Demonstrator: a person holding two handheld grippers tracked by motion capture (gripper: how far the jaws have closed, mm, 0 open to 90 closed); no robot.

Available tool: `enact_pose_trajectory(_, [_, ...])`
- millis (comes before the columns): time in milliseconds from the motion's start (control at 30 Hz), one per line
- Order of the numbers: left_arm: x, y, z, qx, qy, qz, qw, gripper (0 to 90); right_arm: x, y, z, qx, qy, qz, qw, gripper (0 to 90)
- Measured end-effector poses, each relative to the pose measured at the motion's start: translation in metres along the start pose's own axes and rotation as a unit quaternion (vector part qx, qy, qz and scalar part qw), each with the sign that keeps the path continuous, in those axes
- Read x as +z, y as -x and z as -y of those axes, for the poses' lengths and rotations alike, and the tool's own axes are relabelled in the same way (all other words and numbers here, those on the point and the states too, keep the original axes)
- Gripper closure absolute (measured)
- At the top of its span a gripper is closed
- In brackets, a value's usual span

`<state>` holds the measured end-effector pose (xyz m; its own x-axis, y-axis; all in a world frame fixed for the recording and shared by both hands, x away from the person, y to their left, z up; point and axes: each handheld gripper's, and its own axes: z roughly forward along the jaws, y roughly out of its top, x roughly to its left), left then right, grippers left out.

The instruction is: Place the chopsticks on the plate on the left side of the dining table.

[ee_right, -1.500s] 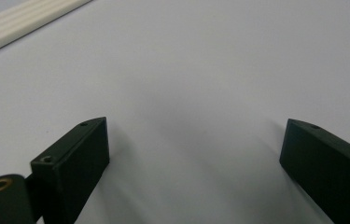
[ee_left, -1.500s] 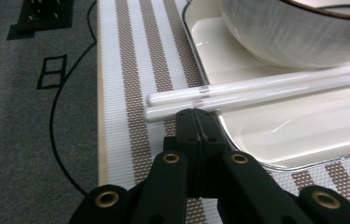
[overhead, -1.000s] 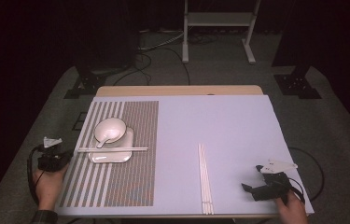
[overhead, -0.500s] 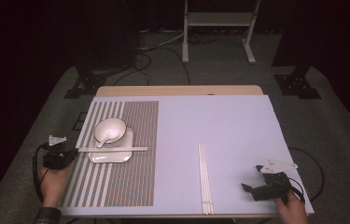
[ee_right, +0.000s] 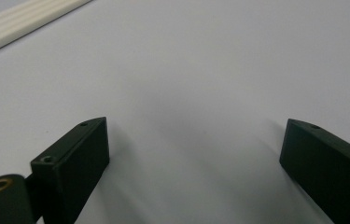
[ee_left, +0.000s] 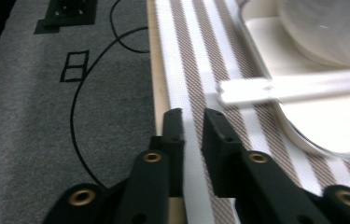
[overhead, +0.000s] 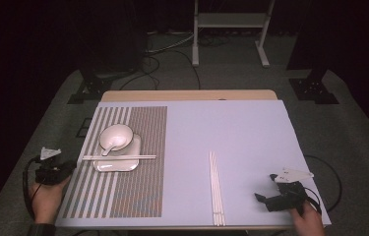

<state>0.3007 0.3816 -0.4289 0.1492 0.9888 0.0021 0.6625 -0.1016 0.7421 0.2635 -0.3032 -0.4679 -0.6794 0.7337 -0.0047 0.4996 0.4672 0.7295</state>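
- Left hand-held gripper (overhead: 60, 171): at the counter's (overhead: 251, 128) left edge, just off the striped placemat (overhead: 142, 187); jaws a narrow gap apart, having just been opening, nothing between them.
- Chopsticks (overhead: 119, 158): near that gripper, lying across the white plate (overhead: 118, 164); end close ahead of its fingertips (ee_left: 214, 126).
- Bowl (overhead: 116, 136): on the plate's far part.
- Right hand-held gripper (overhead: 266, 199): near right corner, jaws wide apart, empty.
- Second chopsticks pair (overhead: 215, 189): just beside it, on bare counter.
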Motion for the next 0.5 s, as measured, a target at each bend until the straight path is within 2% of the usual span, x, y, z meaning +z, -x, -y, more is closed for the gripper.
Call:
enact_pose_trajectory(233, [-0.014, 0.013, -0.001, 0.014, 0.009, 0.026, 0.9995, 56.6, 0.000, 0.000, 0.000, 0.001, 0.000, 0.000, 1.0000, 6.8])
enact_pose_trajectory(500, [-0.021, 0.033, -0.002, 0.038, 0.015, 0.054, 0.9977, 40.9, 0.000, 0.000, 0.000, 0.000, 0.000, 0.000, 1.0000, 6.8])
